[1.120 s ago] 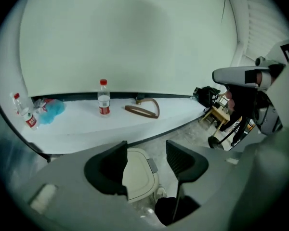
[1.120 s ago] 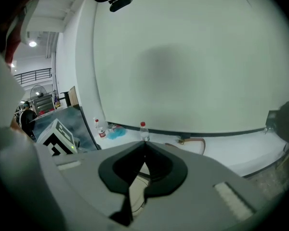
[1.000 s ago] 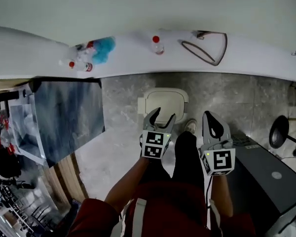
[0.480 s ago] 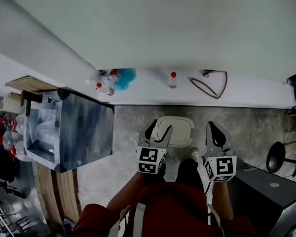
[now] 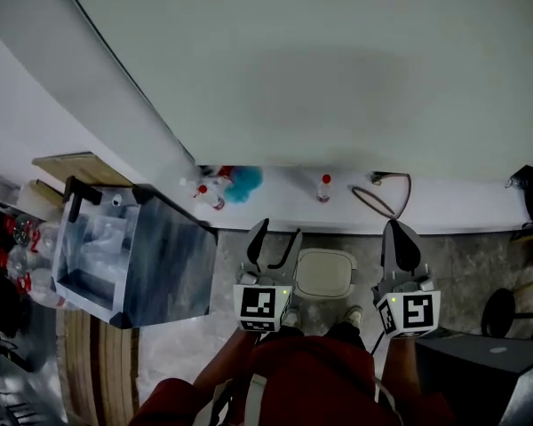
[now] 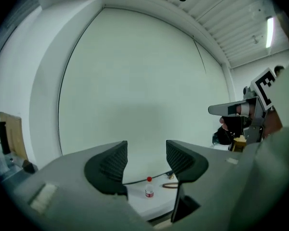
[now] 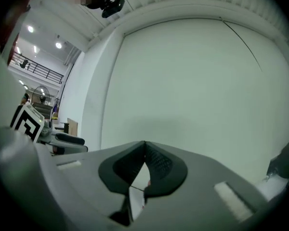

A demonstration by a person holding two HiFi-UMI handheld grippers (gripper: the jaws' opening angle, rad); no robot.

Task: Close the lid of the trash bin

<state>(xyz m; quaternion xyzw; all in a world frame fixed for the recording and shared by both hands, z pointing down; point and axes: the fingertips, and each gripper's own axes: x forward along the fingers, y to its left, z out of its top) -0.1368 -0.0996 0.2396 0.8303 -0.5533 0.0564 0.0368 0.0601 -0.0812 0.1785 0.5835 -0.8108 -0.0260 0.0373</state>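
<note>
Only the head view shows the trash bin [image 5: 324,275]. It stands on the grey floor [image 5: 466,256] at the foot of the far wall, and its white lid [image 5: 329,264] appears to lie flat on top. It is taken in by neither gripper view; both are filled by the pale wall [image 6: 135,81].

The left gripper [image 5: 276,232] is held over the floor just left of the bin. In the left gripper view its jaws are seen well apart, with nothing between them. Far beyond the gap, a red-capped bottle [image 6: 149,190] and a looped cable [image 6: 171,185] are seen on a white ledge [image 6: 135,202]. The right gripper [image 5: 401,231] is held to the right of the bin. In the right gripper view its jaws are seen pressed together at the tips, clamped on nothing.

Further left on the ledge, more bottles [image 5: 211,195] and a blue object [image 5: 246,181] are made out in the head view alone. A grey cabinet [image 5: 164,264] stands at the left and a dark box [image 5: 480,371] at the near right. The person's shoes [image 5: 354,313] are planted just near of the bin.
</note>
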